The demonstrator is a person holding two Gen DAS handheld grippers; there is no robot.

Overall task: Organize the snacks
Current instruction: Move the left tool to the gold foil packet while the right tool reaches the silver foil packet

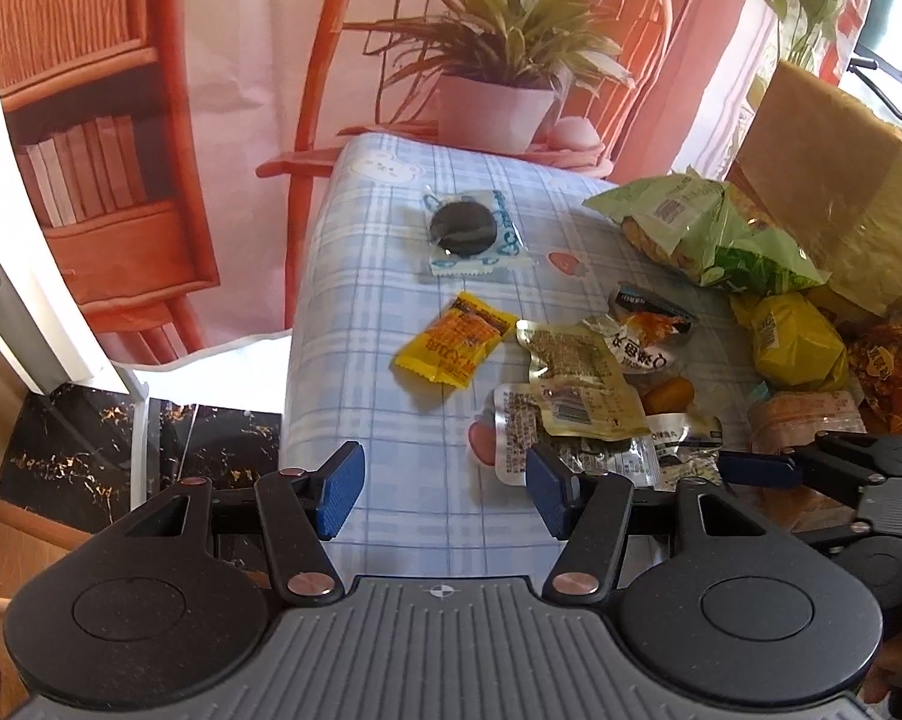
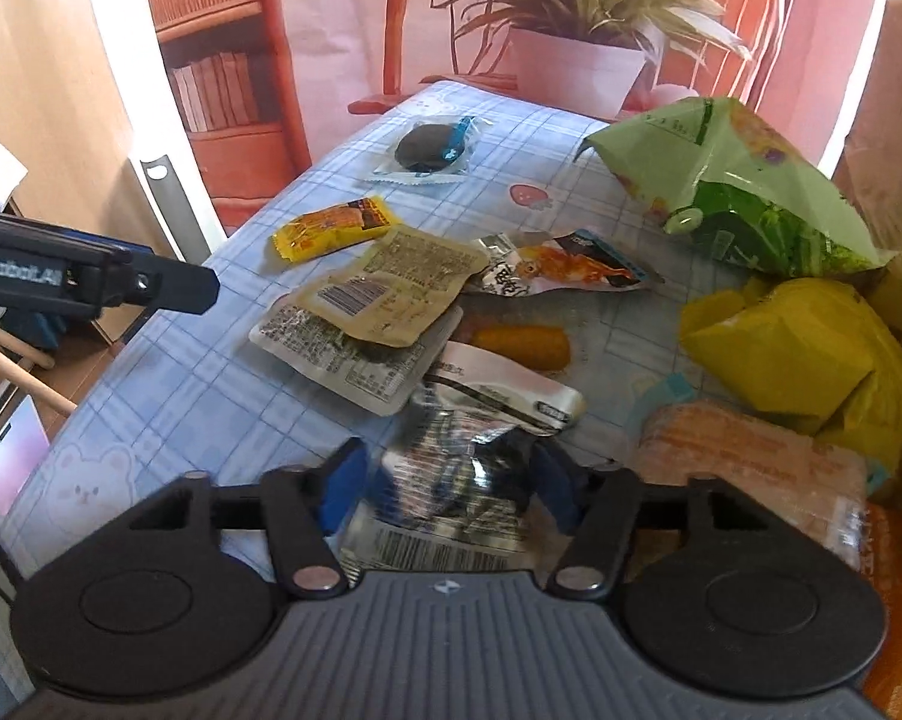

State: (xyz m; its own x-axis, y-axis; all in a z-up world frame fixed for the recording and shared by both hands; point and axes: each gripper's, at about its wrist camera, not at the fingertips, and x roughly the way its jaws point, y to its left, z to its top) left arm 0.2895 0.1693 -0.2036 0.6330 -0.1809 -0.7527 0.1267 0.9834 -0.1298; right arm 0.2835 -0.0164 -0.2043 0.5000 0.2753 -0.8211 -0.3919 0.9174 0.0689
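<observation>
Rt gripper (image 2: 445, 492): jaws about half open, a crinkly silver-and-black foil snack packet (image 2: 451, 480) sitting between the blue pads. Packet is blurred in the rt wrist view, so can't tell if the pads actually press it or just flank it. Judgement: you're mid-grab on this one, grip not confirmed.

Lt gripper (image 1: 445, 489): jaws about half open, nothing between them, only blue plaid tablecloth (image 1: 361, 330) under the gap. Its right pad sits just beside the edge of the clear printed pouch (image 1: 511, 426) at the near end of the pile.

Key relation: the foil packet lies dead ahead of the rt jaws, its length running roughly along the fingers, barcode end nearest the camera, far end up against a white-and-black sachet (image 2: 499, 390). Rt hand is plainly the nearer one; lt tip shows only at the left edge of the rt view, off to the side, well apart from the packet.

Rest of the pile beyond: beige vacuum pouch (image 2: 391, 294) stacked on the clear one, yellow candy wrapper (image 2: 331, 228), dark round cookie in clear wrap (image 2: 427, 147), big green bag (image 2: 733, 186), yellow bag (image 2: 805, 354).

Risk, as I read it: foil is slick and crumpled, so a pinch across the width could slip or drag the sachet along.
</observation>
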